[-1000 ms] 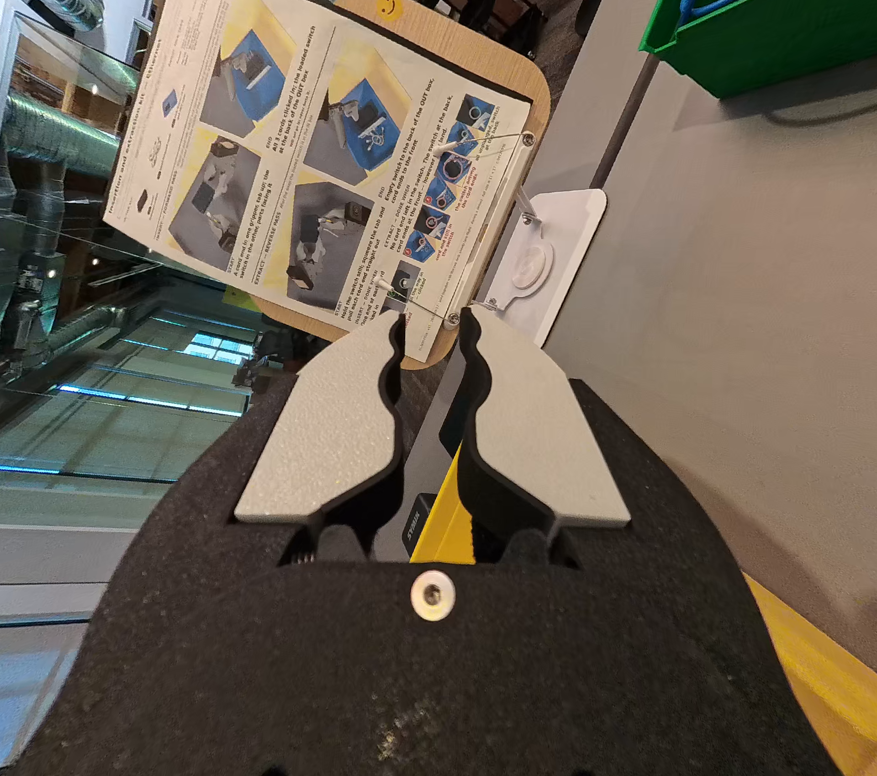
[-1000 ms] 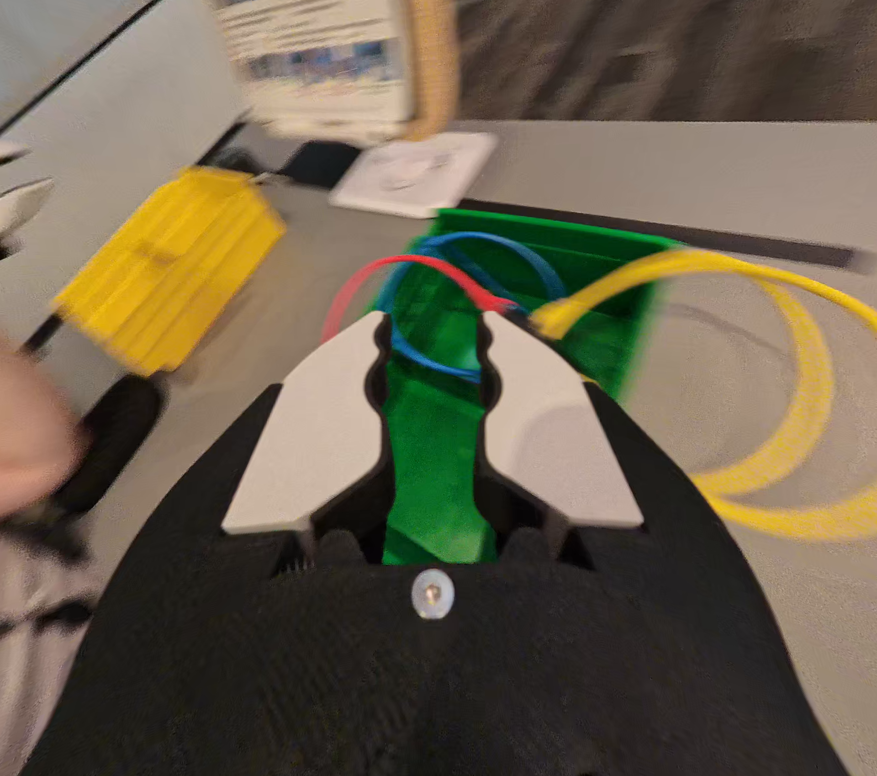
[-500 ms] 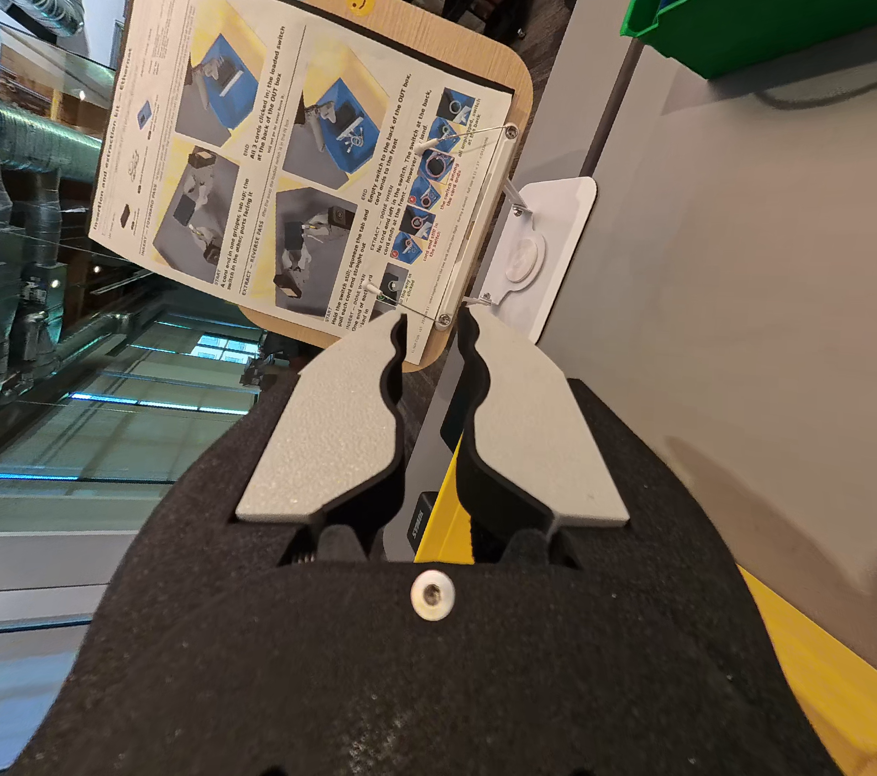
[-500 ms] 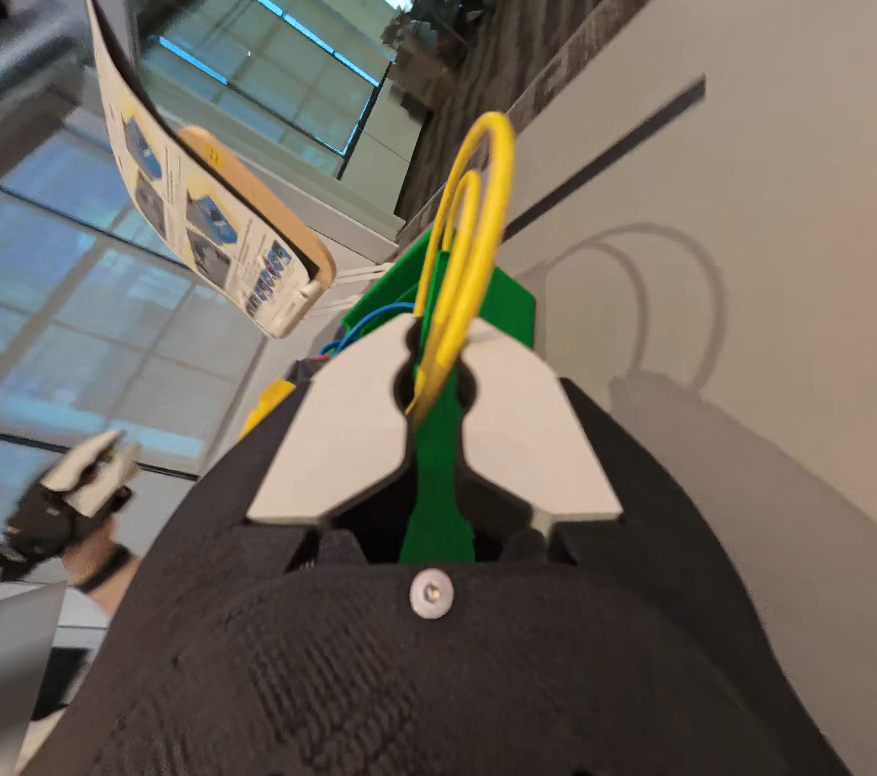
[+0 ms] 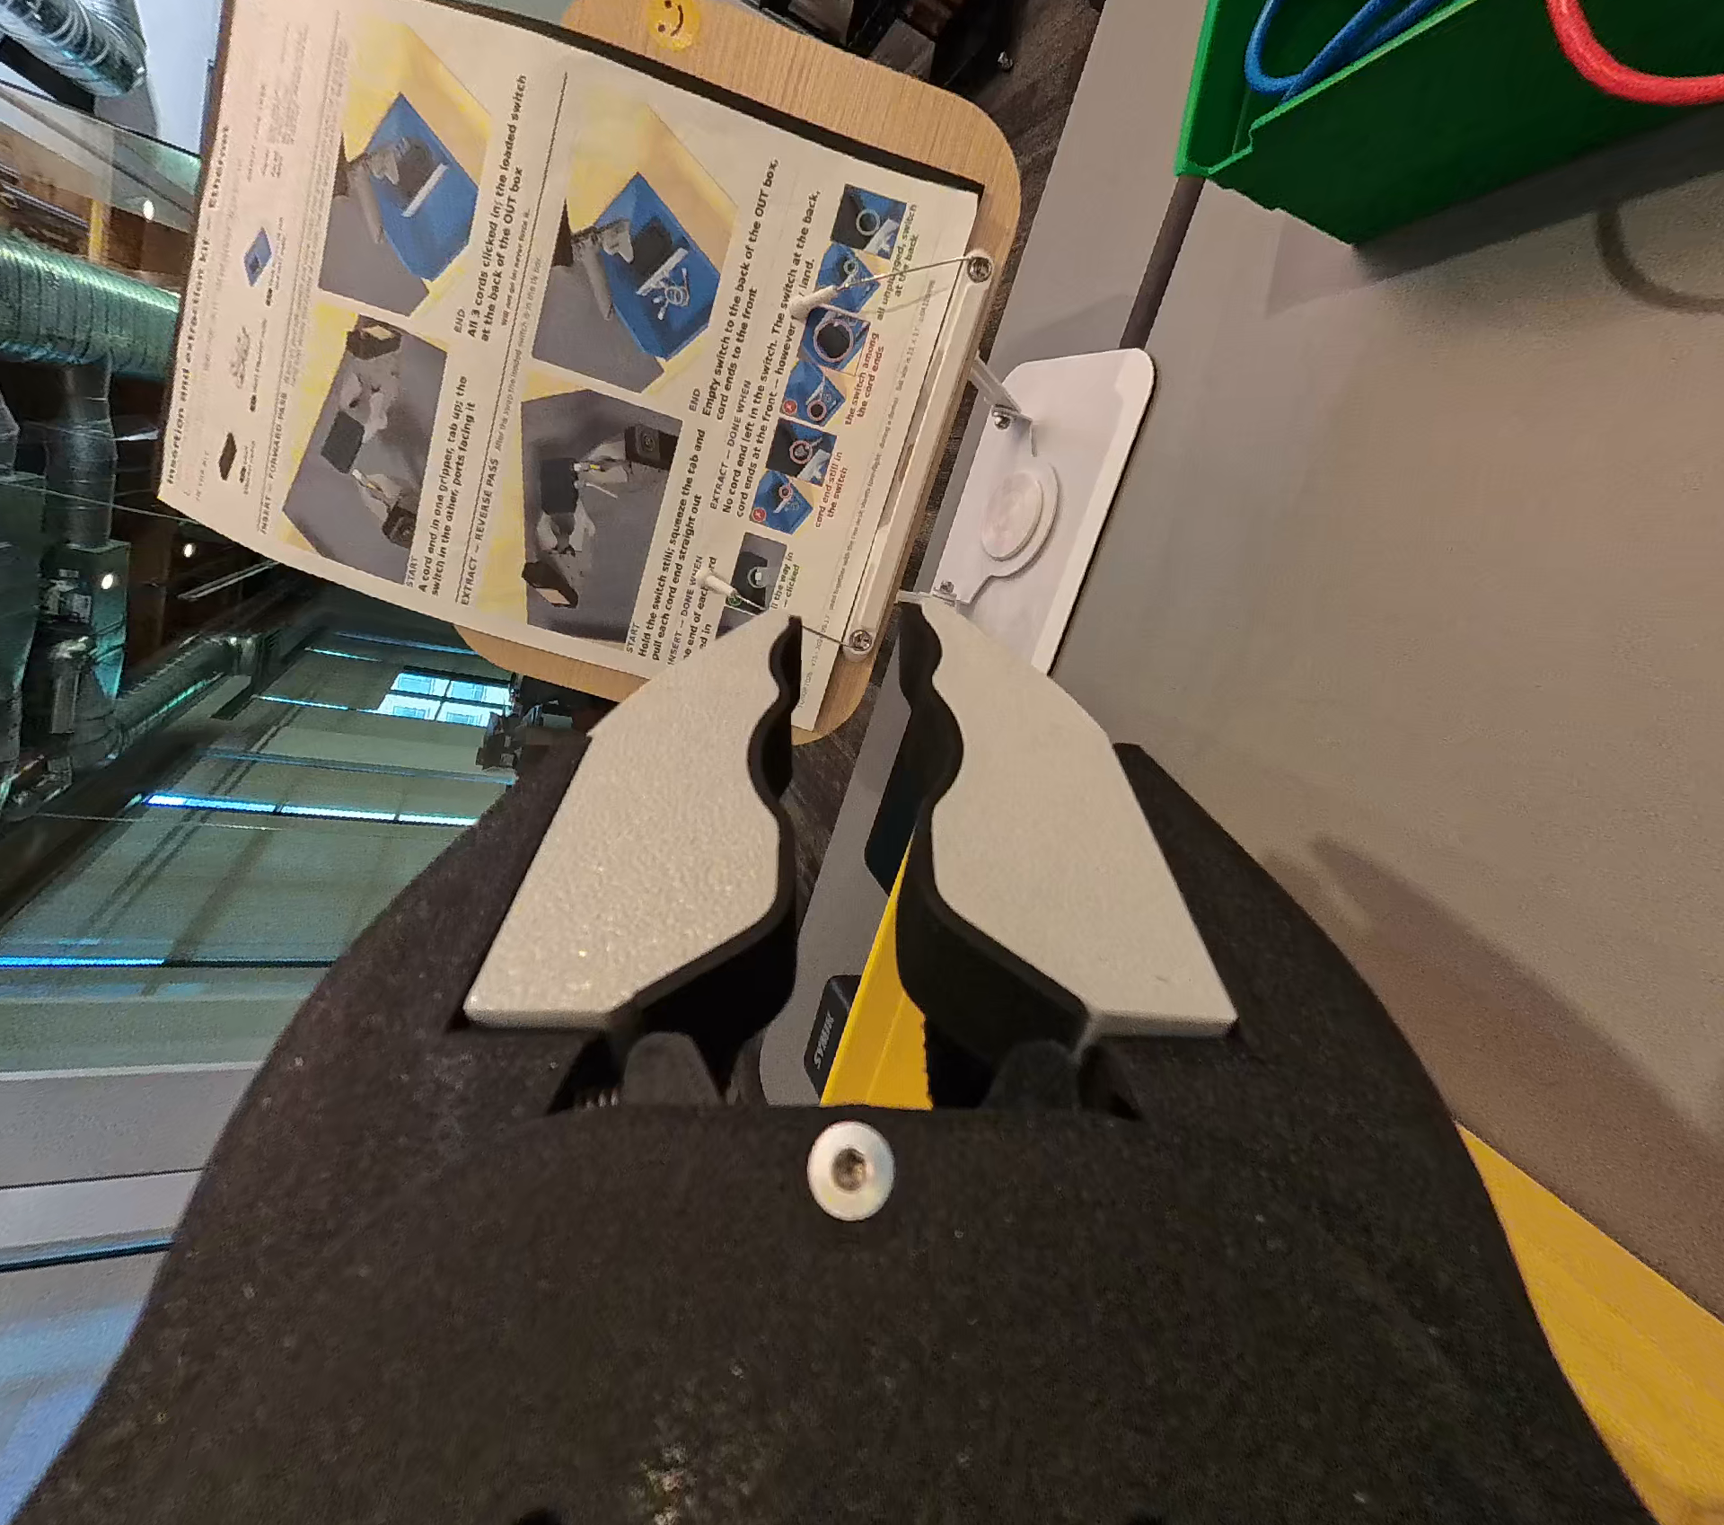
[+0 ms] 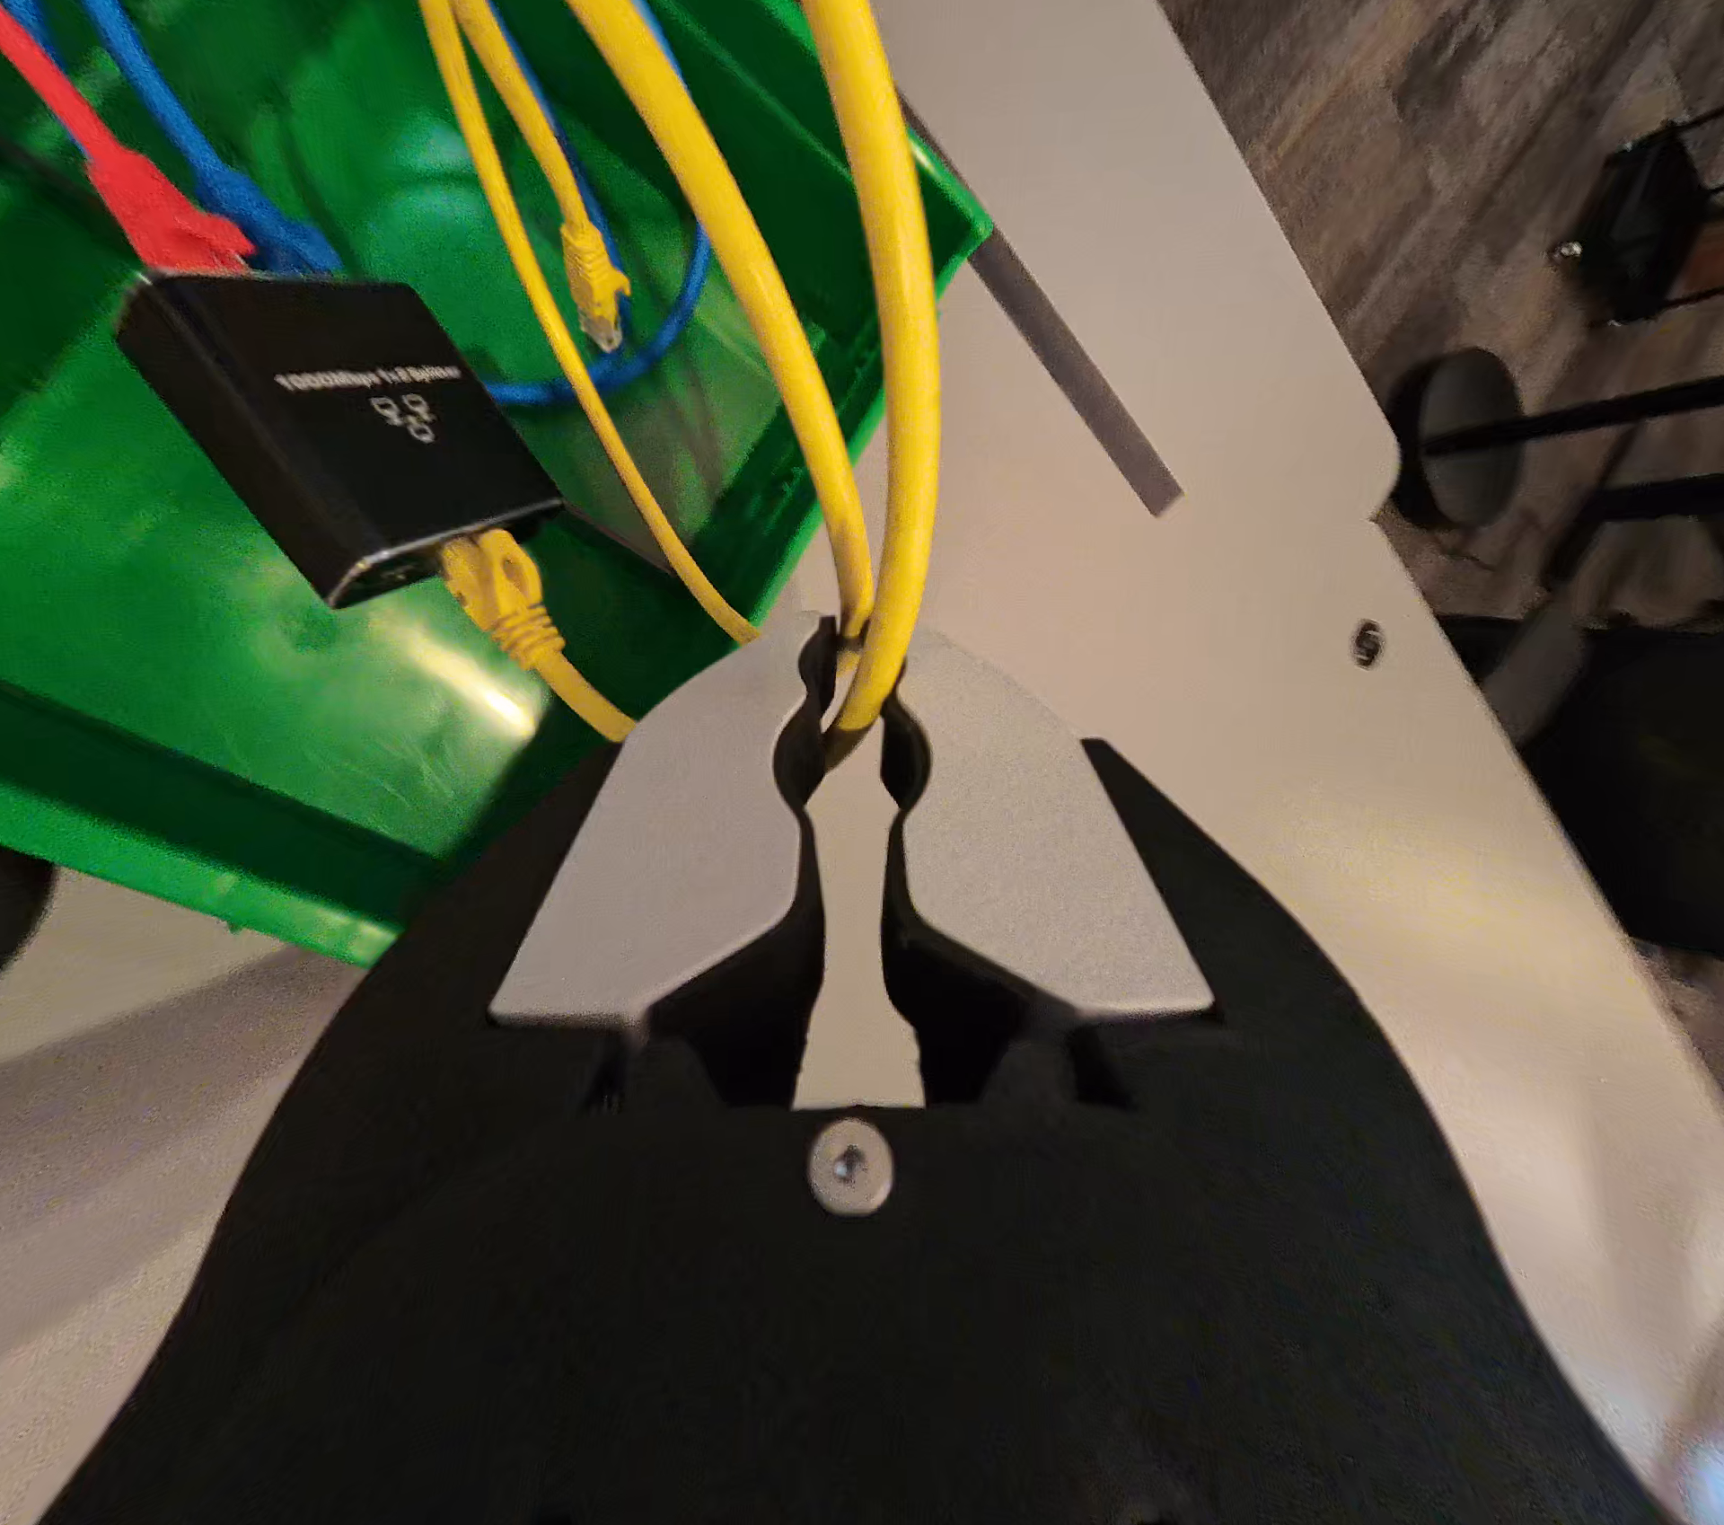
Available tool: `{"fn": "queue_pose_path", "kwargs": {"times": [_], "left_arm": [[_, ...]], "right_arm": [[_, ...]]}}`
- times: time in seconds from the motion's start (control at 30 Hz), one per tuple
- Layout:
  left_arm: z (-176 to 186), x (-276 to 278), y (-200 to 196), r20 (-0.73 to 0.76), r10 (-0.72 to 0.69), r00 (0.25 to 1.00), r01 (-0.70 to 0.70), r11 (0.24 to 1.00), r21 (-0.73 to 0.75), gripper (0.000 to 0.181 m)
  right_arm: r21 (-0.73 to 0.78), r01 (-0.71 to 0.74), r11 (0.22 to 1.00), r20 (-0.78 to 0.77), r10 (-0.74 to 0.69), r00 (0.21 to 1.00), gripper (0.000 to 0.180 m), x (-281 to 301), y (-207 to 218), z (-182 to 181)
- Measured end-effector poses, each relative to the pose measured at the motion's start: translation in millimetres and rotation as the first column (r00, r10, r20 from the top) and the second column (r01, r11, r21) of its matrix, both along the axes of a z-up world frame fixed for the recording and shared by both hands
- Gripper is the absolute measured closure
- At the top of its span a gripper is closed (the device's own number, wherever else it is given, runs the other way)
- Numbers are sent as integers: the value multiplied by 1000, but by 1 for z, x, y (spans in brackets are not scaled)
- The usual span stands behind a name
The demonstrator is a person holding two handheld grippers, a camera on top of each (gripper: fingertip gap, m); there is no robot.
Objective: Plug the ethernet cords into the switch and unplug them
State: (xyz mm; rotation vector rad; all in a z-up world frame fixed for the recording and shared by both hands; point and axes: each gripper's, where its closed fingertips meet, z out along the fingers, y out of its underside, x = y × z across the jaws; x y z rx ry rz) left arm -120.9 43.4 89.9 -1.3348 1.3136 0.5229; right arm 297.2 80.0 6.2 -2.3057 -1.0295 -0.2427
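Right gripper (image 6: pixel 854 673) closed on the yellow cord (image 6: pixel 886 248), two strands of its loop pinched between the tips. From there rising in tall loops over the green bin (image 6: pixel 187 696). One yellow plug (image 6: pixel 499 589) seated in a port of the black switch (image 6: pixel 340 421), lying inside the bin; the other yellow plug (image 6: pixel 592 281) hanging free above the bin floor. Red cord (image 6: pixel 154 211) and blue cord (image 6: pixel 112 34) plugged into the far side of the switch. Left gripper (image 5: pixel 844 640) empty, jaws a narrow gap apart, held over the edge of the grey counter (image 5: pixel 1399 640), pointing at an instruction sheet (image 5: pixel 578 323) on a wooden board stand (image 5: pixel 998 174). Yellow bin (image 5: pixel 877 1023) visible just below its fingers.
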Motion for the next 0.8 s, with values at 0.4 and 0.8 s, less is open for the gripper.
{"fn": "queue_pose_path", "kwargs": {"times": [0.4,0.8], "left_arm": [[2,-1,-2,8,-7,1000,7,1000,1,162],[4,-12,2,29,10,1000,-10,1000,-6,162]], "right_arm": [[-181,159,970,477,-55,877,149,26,32,-23],[-215,265,940,181,-228,957,135,45,15,-33]]}}
